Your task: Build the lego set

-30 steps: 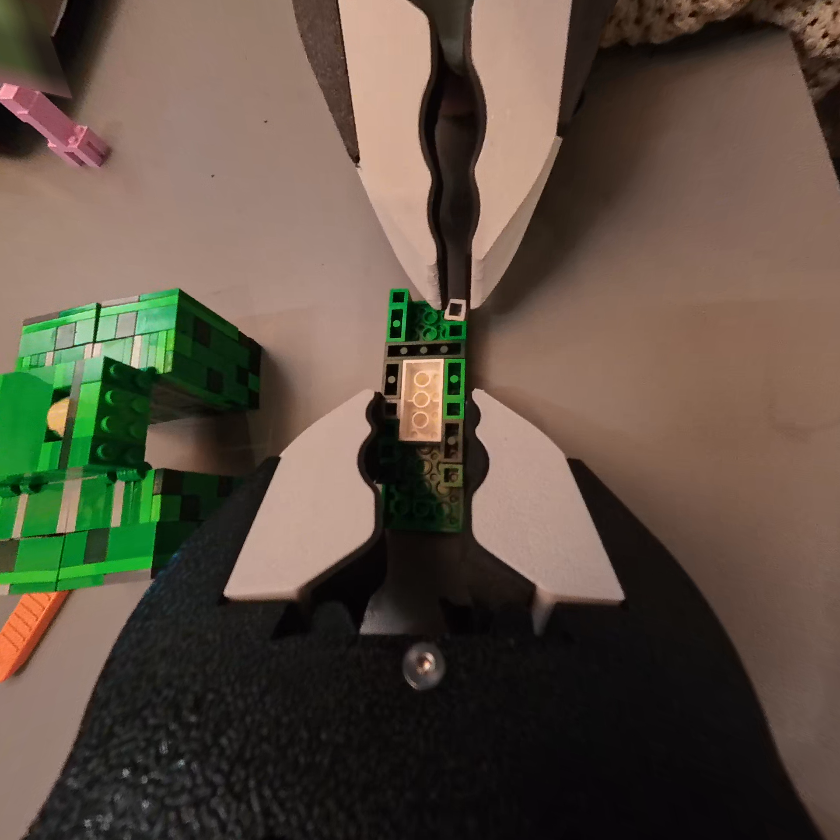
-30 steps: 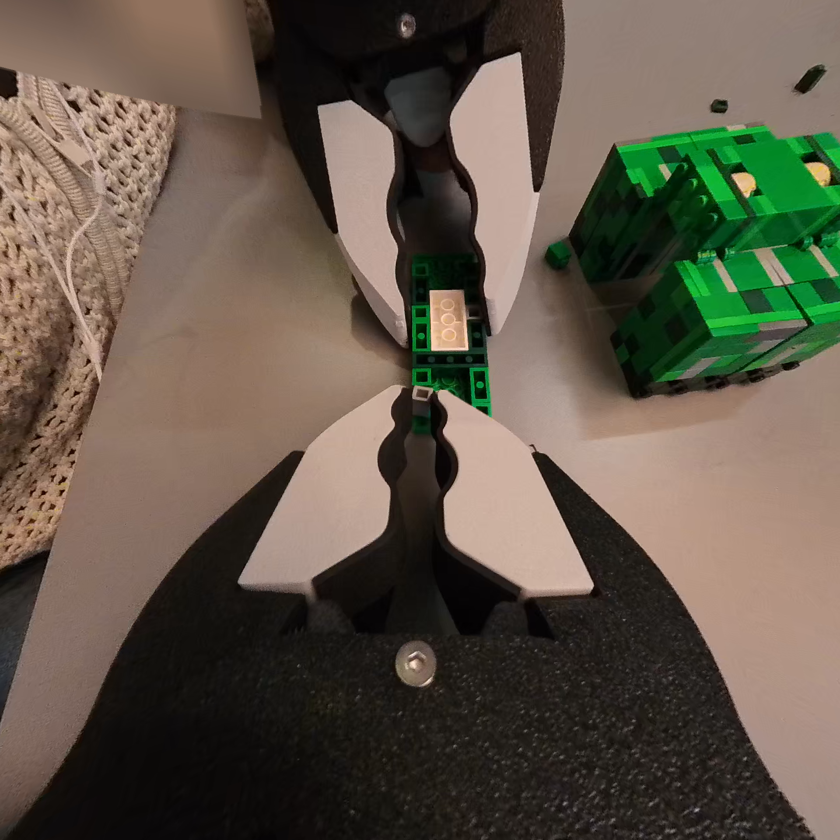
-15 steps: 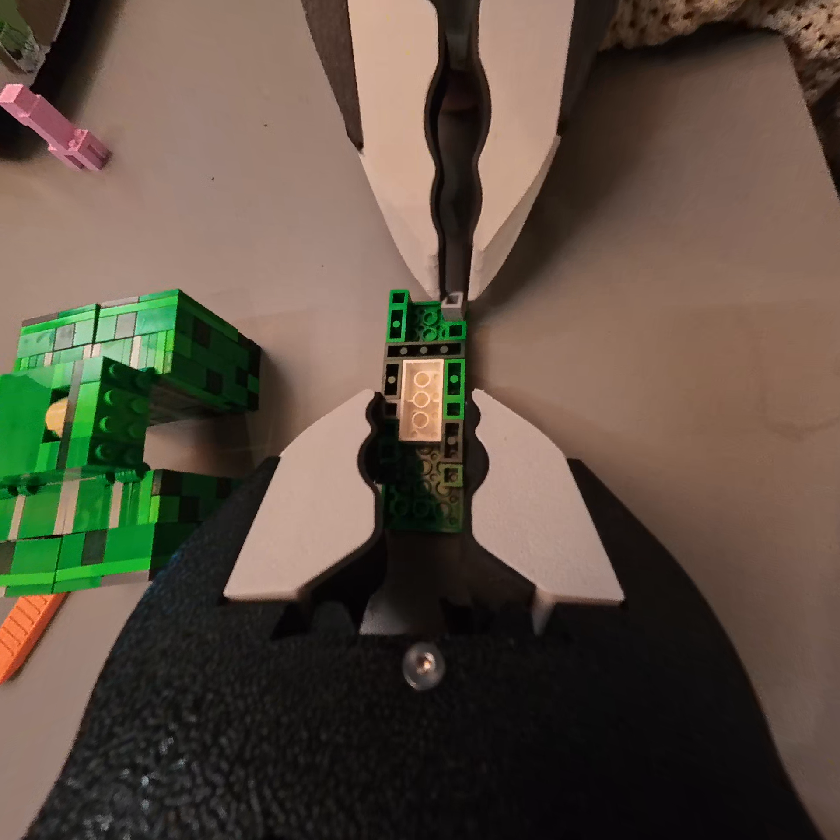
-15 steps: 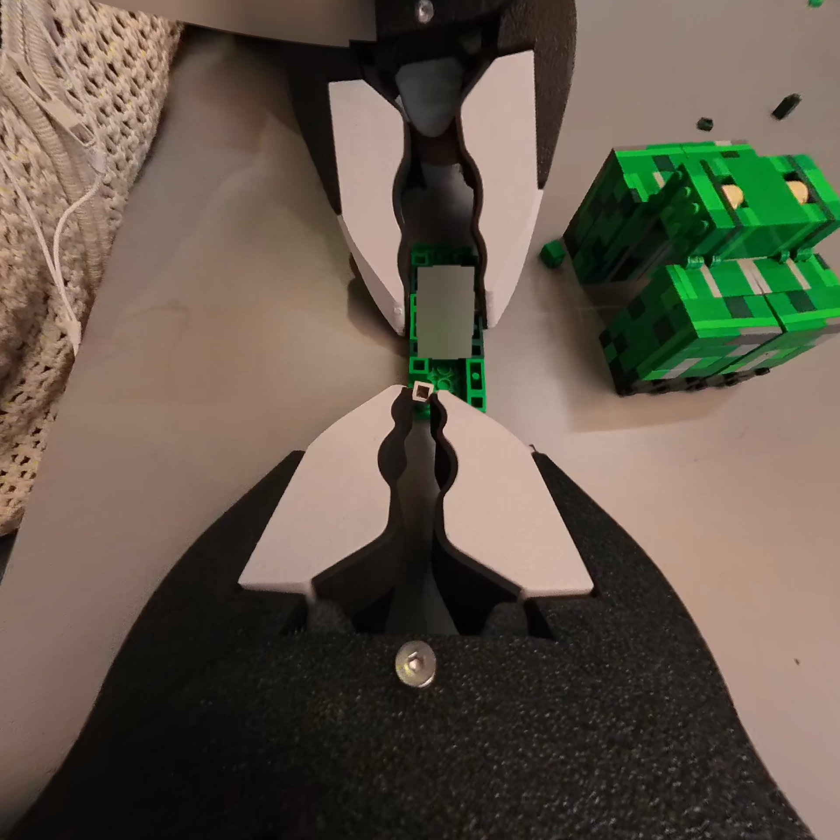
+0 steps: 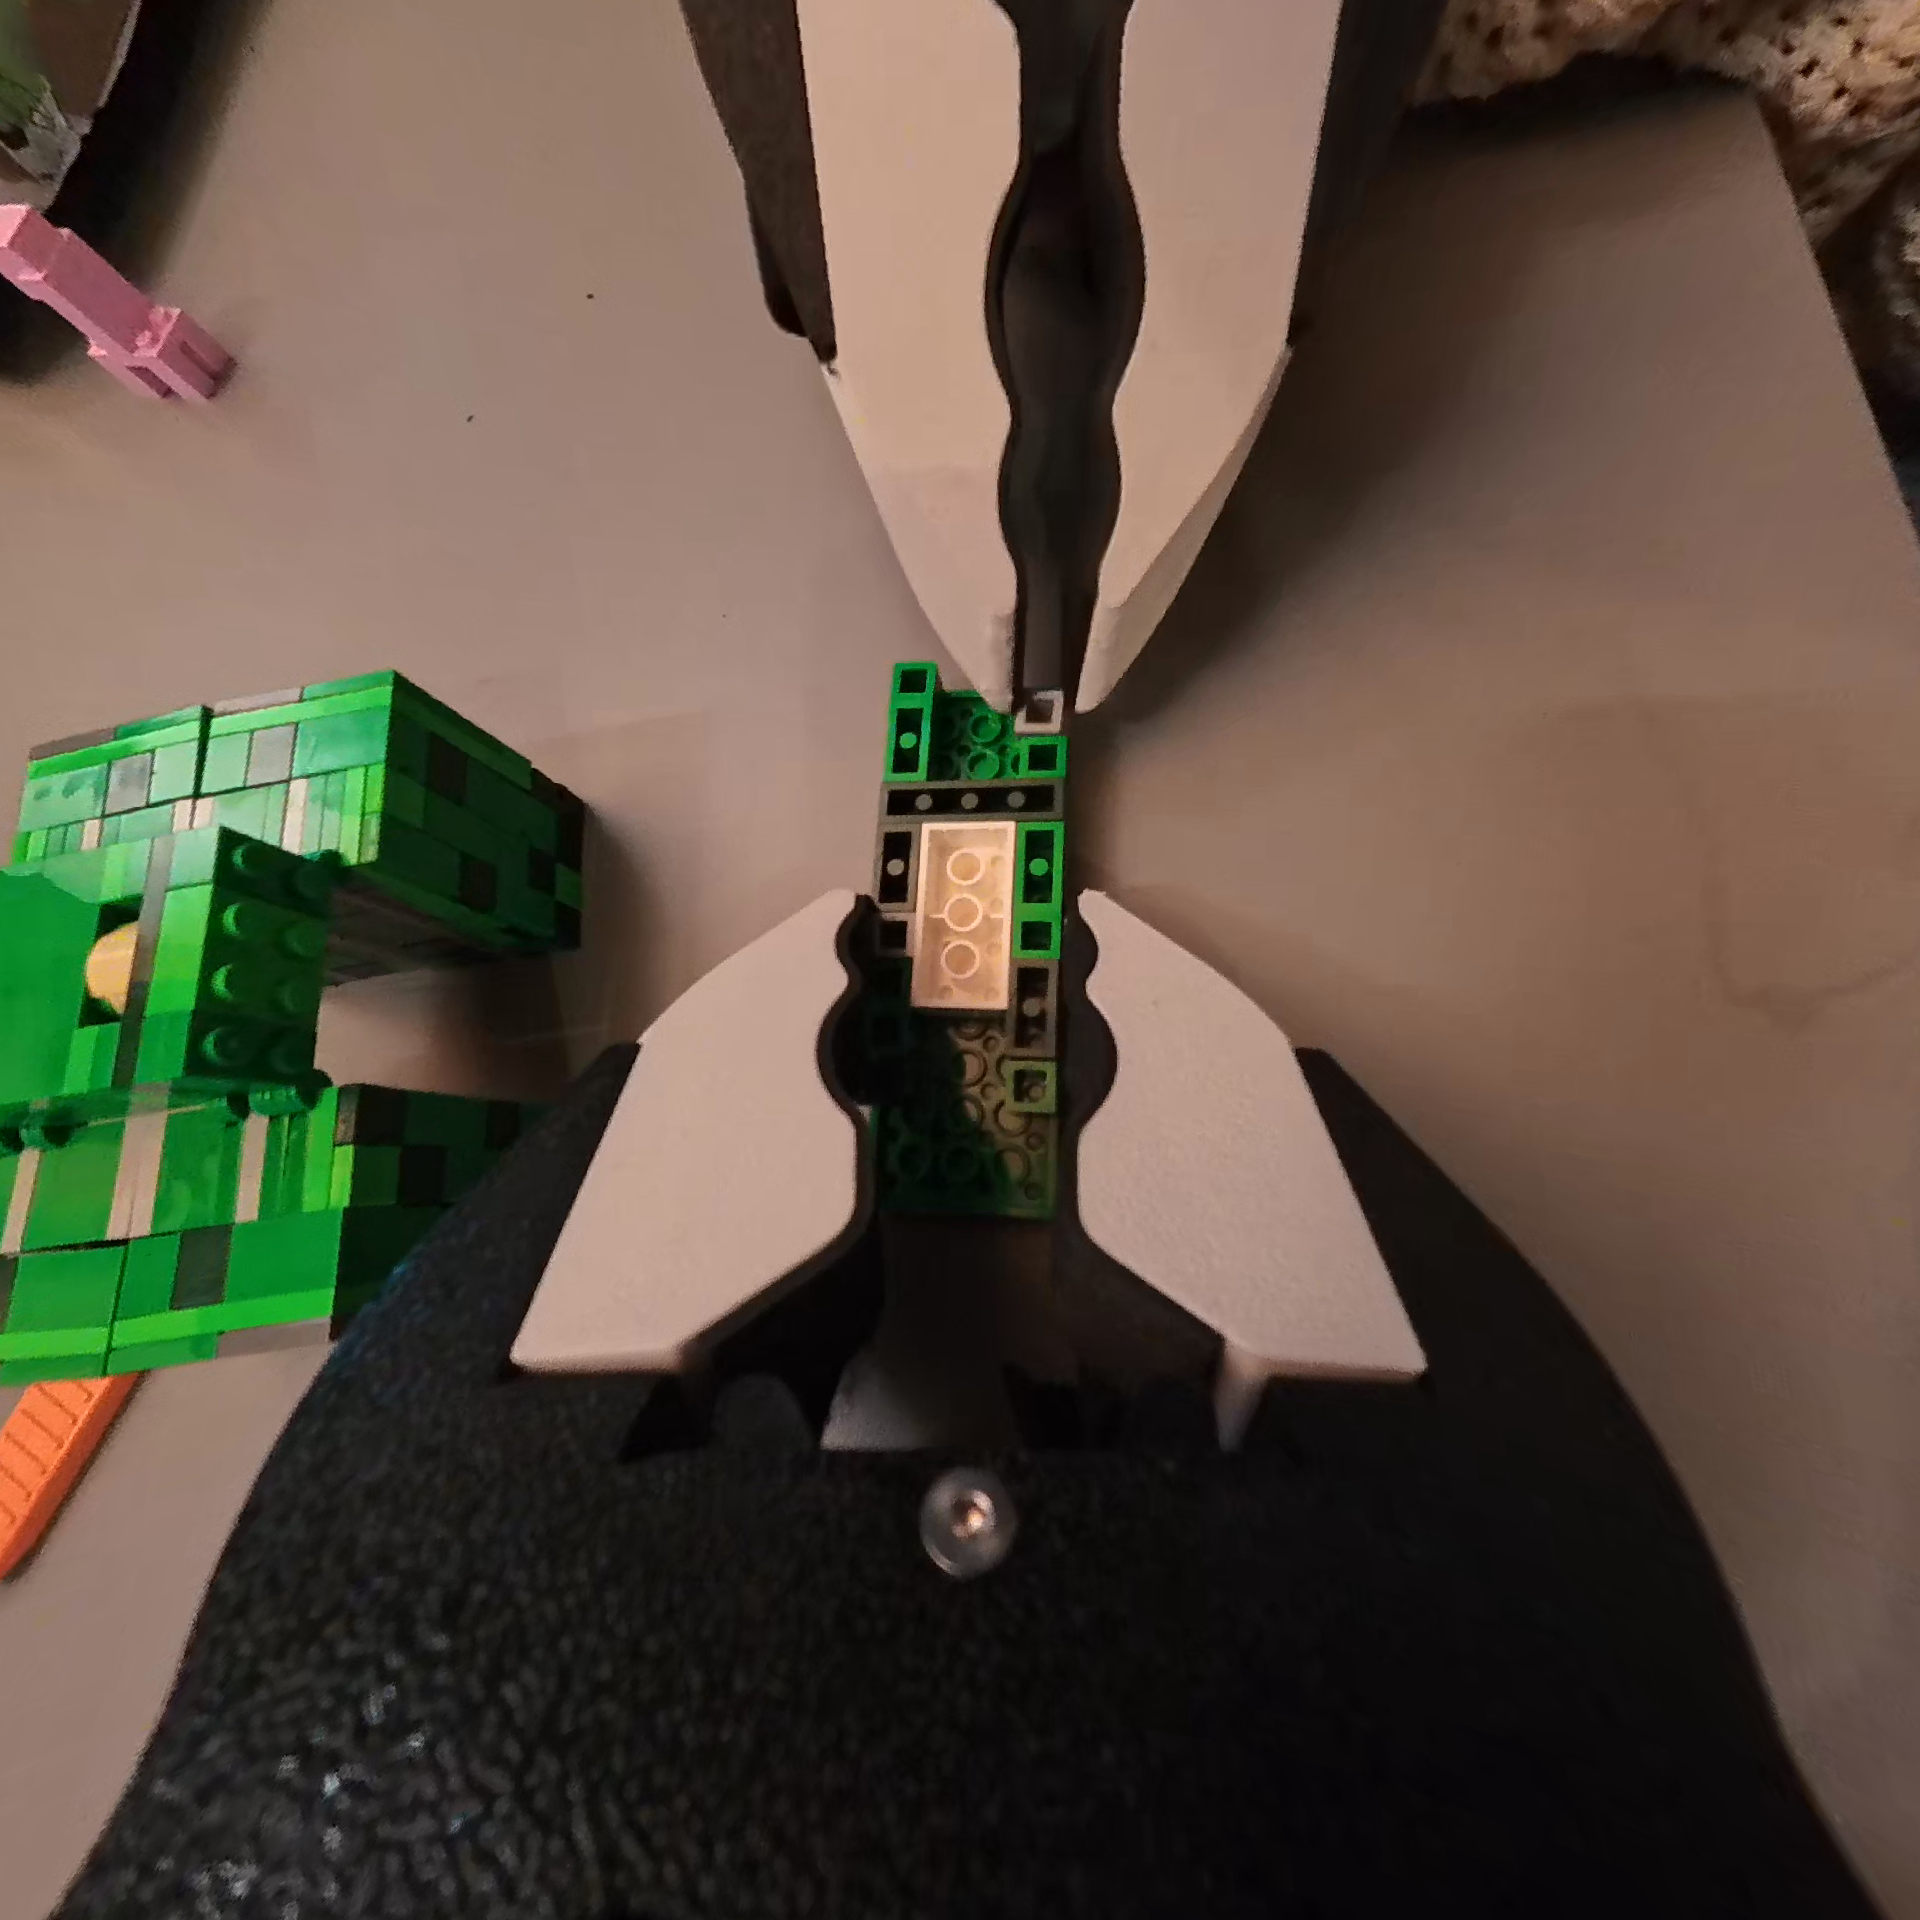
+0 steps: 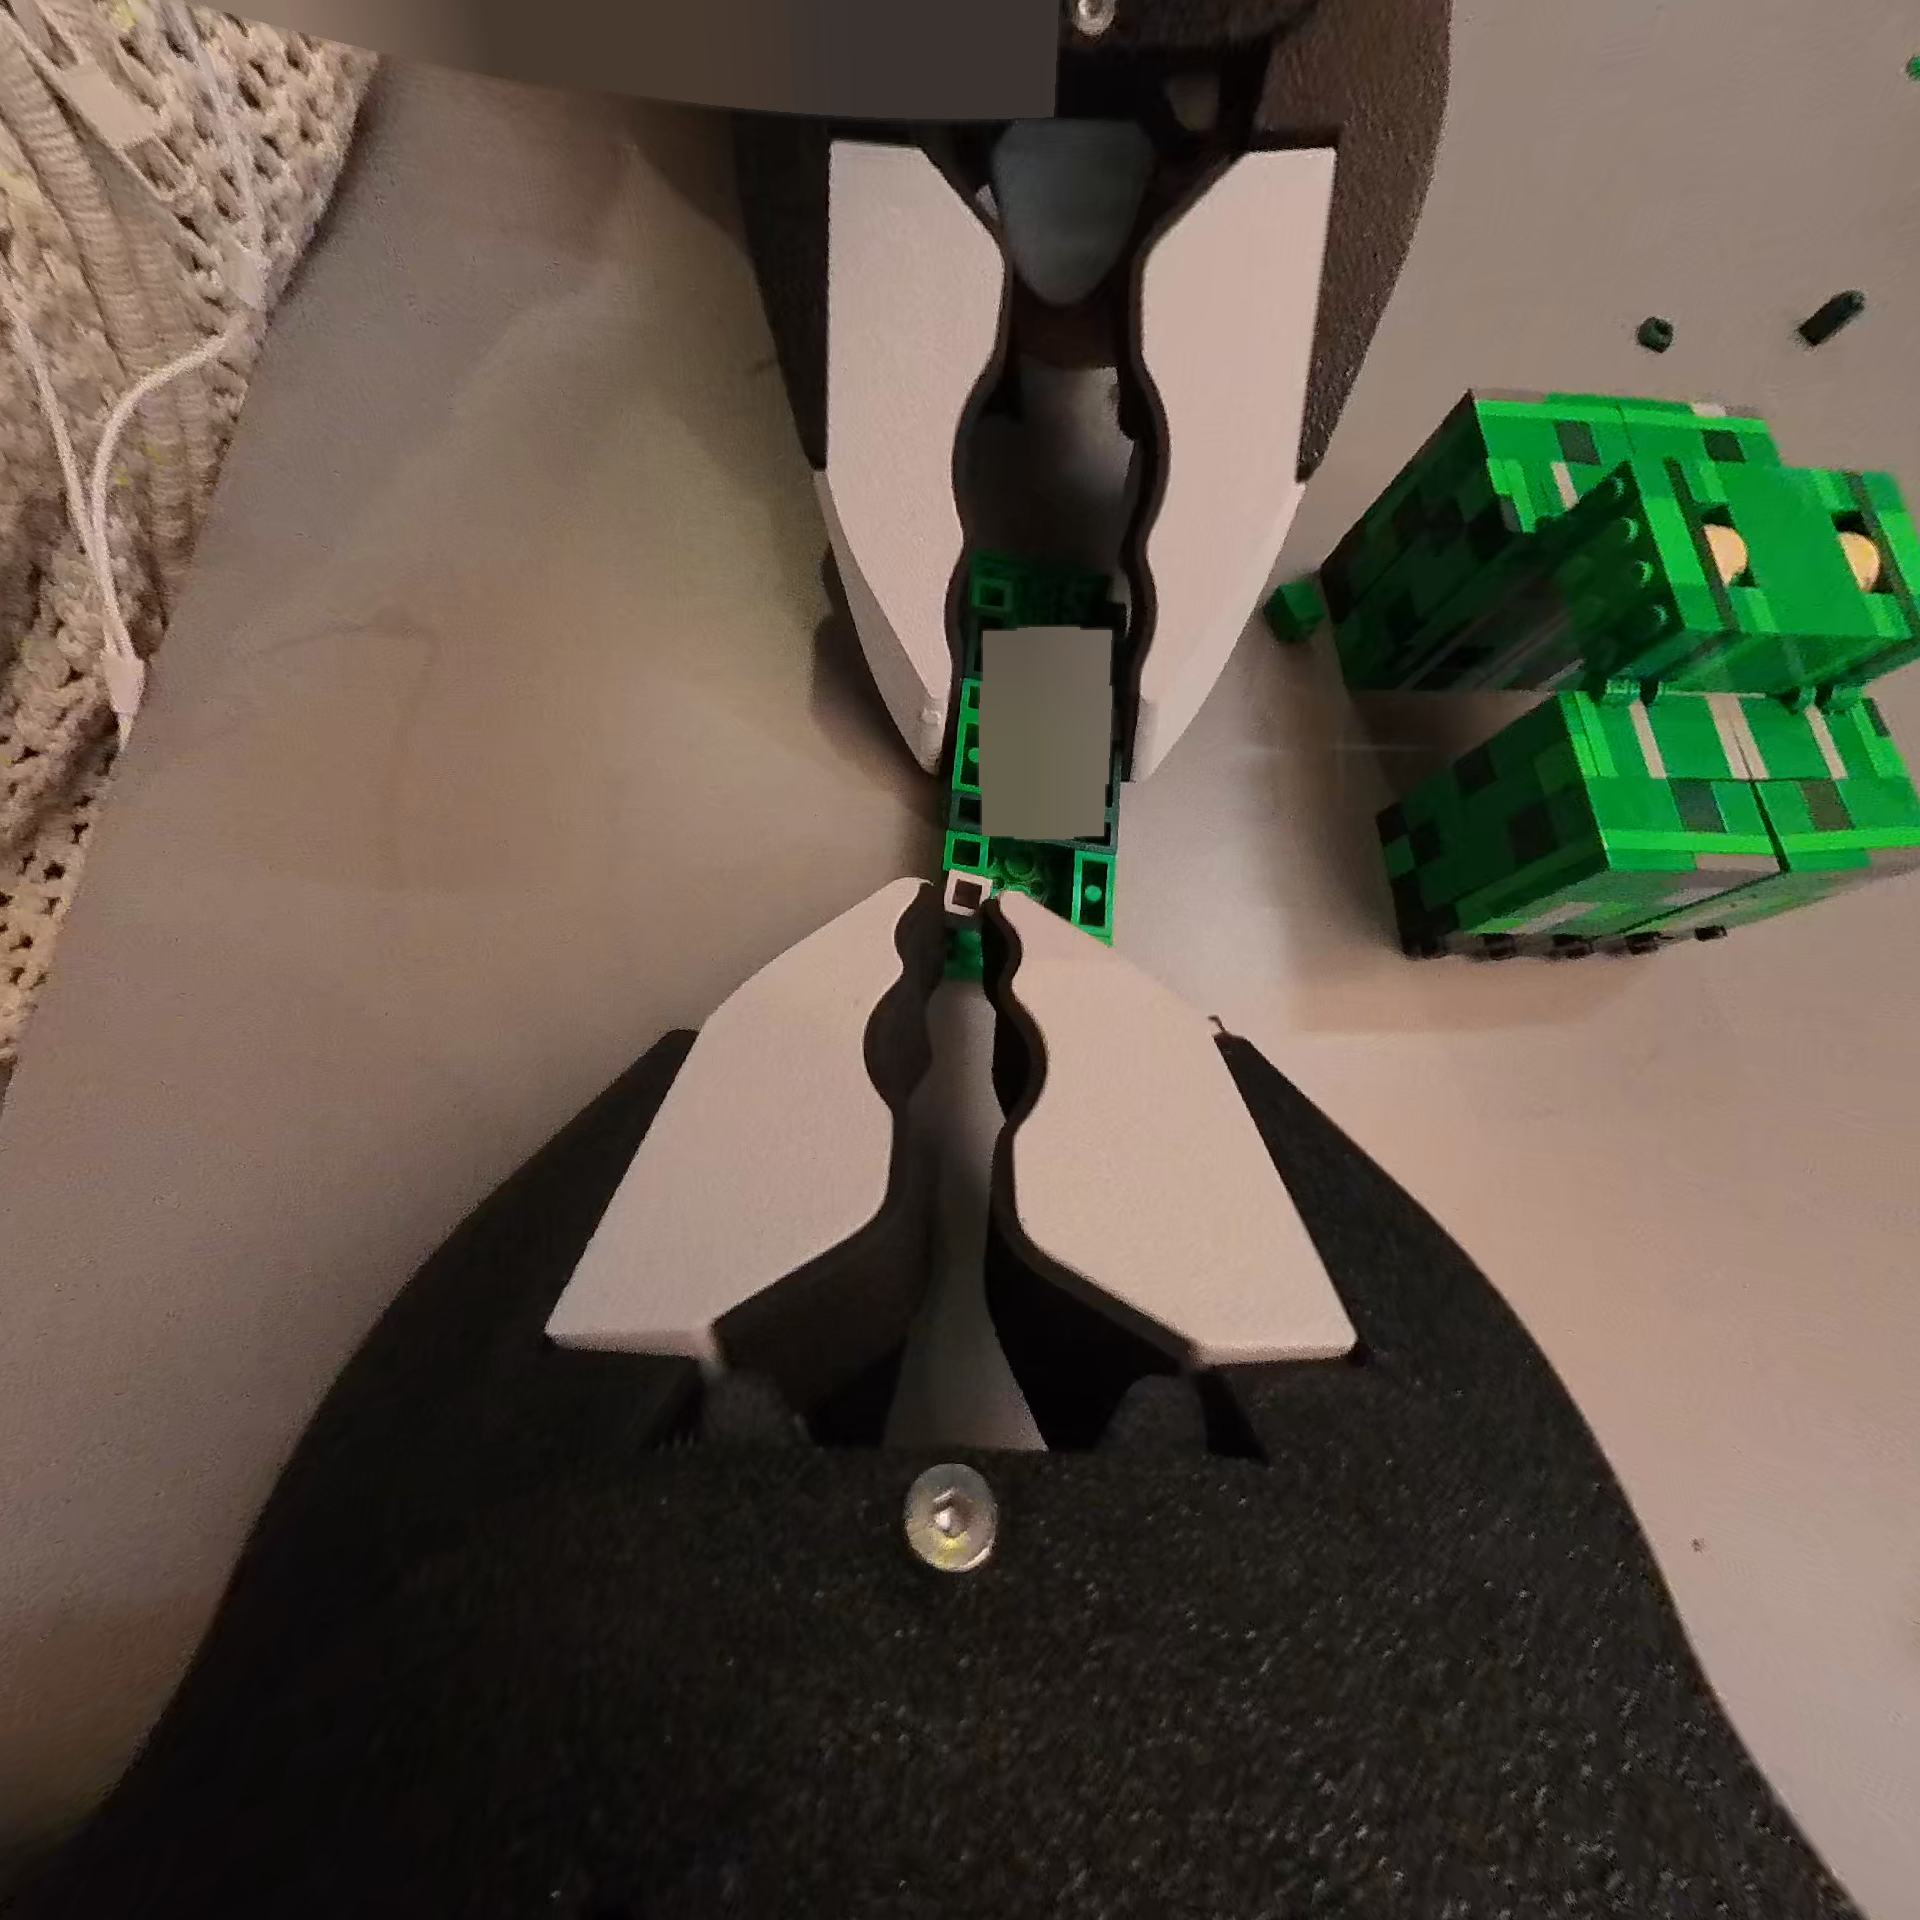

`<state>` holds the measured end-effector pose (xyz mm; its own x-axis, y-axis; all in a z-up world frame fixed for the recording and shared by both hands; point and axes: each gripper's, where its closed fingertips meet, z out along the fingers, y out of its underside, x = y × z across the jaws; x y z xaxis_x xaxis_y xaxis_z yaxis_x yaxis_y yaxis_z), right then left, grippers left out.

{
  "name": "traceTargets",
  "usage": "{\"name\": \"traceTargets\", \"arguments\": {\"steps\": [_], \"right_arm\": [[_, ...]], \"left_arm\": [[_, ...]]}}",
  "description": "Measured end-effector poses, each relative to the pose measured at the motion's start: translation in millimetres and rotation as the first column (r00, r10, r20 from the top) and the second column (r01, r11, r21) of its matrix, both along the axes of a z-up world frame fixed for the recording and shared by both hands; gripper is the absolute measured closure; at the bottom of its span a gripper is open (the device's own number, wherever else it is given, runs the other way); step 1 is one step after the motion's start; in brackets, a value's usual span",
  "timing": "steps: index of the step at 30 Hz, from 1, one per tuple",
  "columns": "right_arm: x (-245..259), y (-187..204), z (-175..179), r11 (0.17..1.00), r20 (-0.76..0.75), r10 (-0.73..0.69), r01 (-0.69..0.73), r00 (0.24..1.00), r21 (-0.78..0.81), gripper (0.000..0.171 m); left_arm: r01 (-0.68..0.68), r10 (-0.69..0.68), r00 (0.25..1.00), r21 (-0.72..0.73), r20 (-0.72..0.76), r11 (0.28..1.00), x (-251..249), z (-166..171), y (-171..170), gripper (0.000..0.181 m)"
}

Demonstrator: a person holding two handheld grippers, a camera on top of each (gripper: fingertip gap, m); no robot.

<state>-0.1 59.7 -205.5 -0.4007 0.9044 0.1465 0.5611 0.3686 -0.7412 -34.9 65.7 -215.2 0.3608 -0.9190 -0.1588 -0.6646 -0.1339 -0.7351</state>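
My left gripper point(image 5: 964, 899) is shut on a narrow green and black lego panel point(image 5: 971, 1132) with a white brick point(image 5: 964, 920) in its middle, held flat, studs-side down. My right gripper point(image 5: 1044, 691) comes from the opposite side, shut on a small grey square piece point(image 5: 1039, 710) that sits at the panel's far right corner. In the right wrist view my right gripper point(image 6: 963, 899) holds the grey piece point(image 6: 964, 891) against the near corner of the panel point(image 6: 1093, 894), and the left gripper point(image 6: 1039, 764) holds the panel from beyond.
A large green block assembly point(image 5: 260, 987) stands left of the panel on the grey table point(image 5: 1455, 935); it also shows in the right wrist view point(image 6: 1662, 675). A pink piece point(image 5: 114, 312), an orange separator point(image 5: 52, 1444), loose dark green bits point(image 6: 1829, 317) and knitted cloth point(image 6: 104, 416) lie around. The tips of one gripper are about 4 cm away from the tips of the other. The orange separator point(image 5: 52, 1444) is about 20 cm from my left fingertips.
The right wrist view has shifted a little, so the right gripper has tilted slightly. The grey piece stays at the panel's corner. The left gripper has not moved.
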Motion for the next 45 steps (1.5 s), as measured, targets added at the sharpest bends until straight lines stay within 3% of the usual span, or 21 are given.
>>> {"name": "traceTargets", "arguments": {"steps": [6, 16, 29, 32, 34, 39, 45], "right_arm": [[0.3, -1.2, -1.1, 0.998, 0.057, 0.038, -0.041, 0.998, 0.057, 0.164], [0.3, -2.3, -2.2, 0.987, 0.03, 0.057, -0.061, 0.998, 0.149, 0.164], [-1.1, 0.2, 1.9, 0.998, -0.055, 0.009, -0.006, 0.998, 0.056, 0.162], [-1.9, 4.0, 12.2, 0.999, -0.131, -0.006, 0.013, 0.991, 0.048, 0.151], [-3.4, 8.1, 27.3, 0.995, -0.227, -0.014, 0.036, 0.974, 0.093, 0.138], [-7.2, 9.8, 64.8, 0.913, -0.462, 0.056, 0.141, 0.885, 0.382, 0.133], [-16.1, 8.0, 50.4, 0.794, -0.393, 0.119, 0.151, 0.912, 0.59, 0.139]], "left_arm": [[0.003, -0.003, 1.0, -0.01, 0.004, 1.0, 0.1, -0.2, -0.4, 0.147], [0.003, -0.002, 1.0, -0.021, 0.009, 1.0, 0.2, -0.7, -0.8, 0.147], [0.013, -0.013, 1.0, -0.006, 0.012, 1.0, 0.0, -0.9, -0.1, 0.146], [0.01, -0.008, 0.999, -0.044, 0.037, 0.999, 0.2, 2.2, -0.5, 0.147], [0.005, 0.009, 0.99, -0.102, 0.14, 0.995, 3.1, 17.2, -1.4, 0.147], [-0.007, 0.084, 0.953, -0.258, 0.29, 0.966, -1.9, 44.3, 2.2, 0.147], [0.002, 0.096, 0.949, -0.311, 0.3, 0.95, -2.8, 40.7, 2.1, 0.147]]}}
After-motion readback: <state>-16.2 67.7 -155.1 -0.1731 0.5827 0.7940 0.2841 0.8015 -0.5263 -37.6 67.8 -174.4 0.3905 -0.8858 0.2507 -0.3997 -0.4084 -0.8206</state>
